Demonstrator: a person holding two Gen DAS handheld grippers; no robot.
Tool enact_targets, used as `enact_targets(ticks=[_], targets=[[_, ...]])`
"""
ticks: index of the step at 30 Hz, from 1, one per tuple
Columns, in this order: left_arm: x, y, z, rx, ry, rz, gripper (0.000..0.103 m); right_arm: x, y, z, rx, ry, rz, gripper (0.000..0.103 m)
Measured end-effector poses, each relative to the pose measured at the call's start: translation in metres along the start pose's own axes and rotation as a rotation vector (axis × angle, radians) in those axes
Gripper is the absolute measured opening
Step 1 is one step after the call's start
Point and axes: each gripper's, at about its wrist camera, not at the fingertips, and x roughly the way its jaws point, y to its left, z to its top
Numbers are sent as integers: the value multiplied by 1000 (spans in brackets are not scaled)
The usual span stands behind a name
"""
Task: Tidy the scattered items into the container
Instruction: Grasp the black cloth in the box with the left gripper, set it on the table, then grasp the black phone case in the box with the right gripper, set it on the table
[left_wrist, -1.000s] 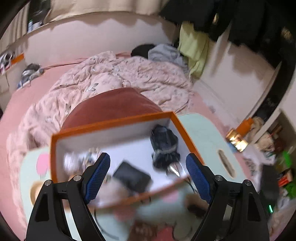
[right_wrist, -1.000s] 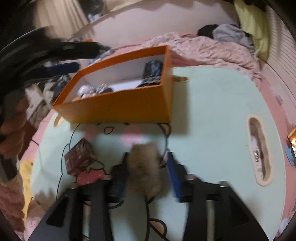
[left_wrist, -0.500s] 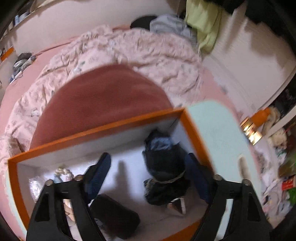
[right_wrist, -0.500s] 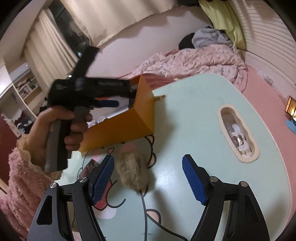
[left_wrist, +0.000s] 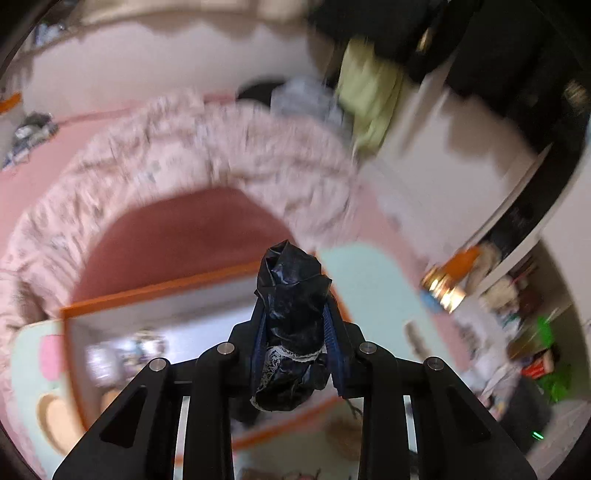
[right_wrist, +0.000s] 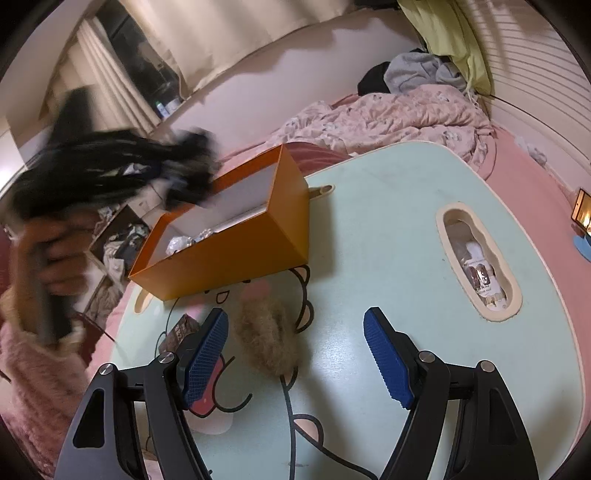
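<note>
The dark lace-trimmed bundle, a second ago lying in the orange box, now sits between the closing left gripper jaws above it — removal, not tidying. The right gripper, jaws apart, hovers over the fluffy tan piece on the table.

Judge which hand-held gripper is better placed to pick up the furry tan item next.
Right. The right hand-held gripper is open with the furry tan item lying between its pads on the table; the left hand-held gripper is closing on a black bundle.
</note>
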Motion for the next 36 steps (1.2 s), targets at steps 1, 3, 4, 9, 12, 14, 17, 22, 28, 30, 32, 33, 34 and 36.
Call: enact_targets(ticks=[1,3,4,9,12,14,17,22,28,30,32,33,34,36], targets=[[-19,2,-7,-5,-34,5,30,1,2,0,-6,2,1,76],[-45,9,-24,-13,-75,30,30,2,5,3,-19,5,7,76],[-49,16,-30,-14,-80,55,30,2,7,5,-28,6,13,76],[-50,48,-95,-103,-3,134,30,2,23,33,-81,12,64,73],[-41,56,-130,-166,44,101,30,14,52,70,-152,66,137,64],[-32,57,-144,-174,58,111,31,33,75,94,-209,152,211,62],[-21,53,-150,-155,80,175,35,84,97,120,-222,365,265,49],[-15,53,-158,-182,91,165,66,150,119,118,-401,544,92,43],[-23,63,-162,-236,40,133,67,181,114,99,-440,658,37,43],[-22,66,-163,-251,47,135,67,190,111,97,-438,702,43,44],[-19,68,-163,-262,55,130,67,195,108,99,-452,714,46,41],[-19,68,-163,-265,55,128,67,196,106,103,-445,714,39,42],[-19,69,-163,-267,55,127,67,195,104,105,-446,703,19,42],[-19,69,-163,-267,51,126,67,192,103,106,-487,667,-30,41]])
